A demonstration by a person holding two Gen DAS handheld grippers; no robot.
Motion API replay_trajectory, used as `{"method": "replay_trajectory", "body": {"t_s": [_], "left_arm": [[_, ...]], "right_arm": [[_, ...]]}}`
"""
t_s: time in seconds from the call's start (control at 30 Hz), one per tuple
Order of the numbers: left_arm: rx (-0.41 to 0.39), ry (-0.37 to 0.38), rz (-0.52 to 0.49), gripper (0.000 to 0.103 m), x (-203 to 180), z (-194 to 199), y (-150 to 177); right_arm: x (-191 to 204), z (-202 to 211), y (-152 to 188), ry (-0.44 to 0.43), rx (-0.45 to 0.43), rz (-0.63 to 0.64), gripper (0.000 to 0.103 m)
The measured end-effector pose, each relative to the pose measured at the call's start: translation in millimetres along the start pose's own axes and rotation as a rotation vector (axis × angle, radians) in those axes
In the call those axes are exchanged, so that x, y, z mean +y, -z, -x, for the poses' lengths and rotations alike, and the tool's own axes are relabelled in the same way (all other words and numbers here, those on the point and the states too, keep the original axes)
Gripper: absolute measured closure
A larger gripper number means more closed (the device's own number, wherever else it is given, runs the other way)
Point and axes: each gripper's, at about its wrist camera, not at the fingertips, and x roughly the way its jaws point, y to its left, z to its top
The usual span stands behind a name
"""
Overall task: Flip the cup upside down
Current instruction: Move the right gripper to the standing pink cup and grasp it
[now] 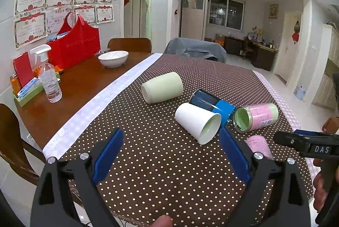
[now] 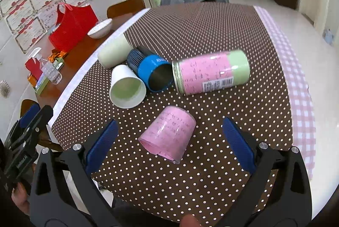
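Observation:
Several cups lie on their sides on the dotted cloth. A white paper cup [image 1: 198, 123] [image 2: 127, 87] lies with its mouth toward me. Behind it lie a pale green cup [image 1: 162, 87] [image 2: 114, 51], a blue cup [image 1: 211, 104] [image 2: 151, 70] and a pink-and-green jar [image 1: 256, 116] [image 2: 211, 72]. A small pink cup [image 2: 168, 133] [image 1: 258, 145] lies nearest. My left gripper [image 1: 171, 152] is open and empty, just short of the white cup. My right gripper [image 2: 170, 140] is open, its fingers either side of the pink cup without touching it.
On the bare wood at the left stand a white bowl [image 1: 113, 58], a red bag [image 1: 74, 46], a spray bottle [image 1: 49, 78] and a green tray [image 1: 27, 95]. Chairs stand at the far edge [image 1: 195, 49]. The cloth's checked border [image 2: 296, 82] runs along the right edge.

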Motion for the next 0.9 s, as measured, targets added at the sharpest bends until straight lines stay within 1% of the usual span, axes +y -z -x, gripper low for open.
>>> {"method": "replay_trajectory", "body": {"t_s": [0.2, 0.37, 0.63, 0.9], "left_arm": [[0.013, 0.007, 0.017, 0.013, 5, -7, 3], [0.027, 0.014, 0.039, 0.013, 10, -12, 4], [0.036, 0.032, 0.043, 0.013, 10, -15, 6], [0.04, 0.04, 0.036, 0.013, 5, -13, 7]], "right_arm": [[-8, -24, -6, -0.058, 0.095, -0.091, 0.006], [-13, -41, -7, -0.08, 0.158, -0.14, 0.007], [-26, -59, -12, -0.101, 0.234, -0.235, 0.023], [-32, -70, -16, -0.097, 0.264, -0.284, 0.023]]}}
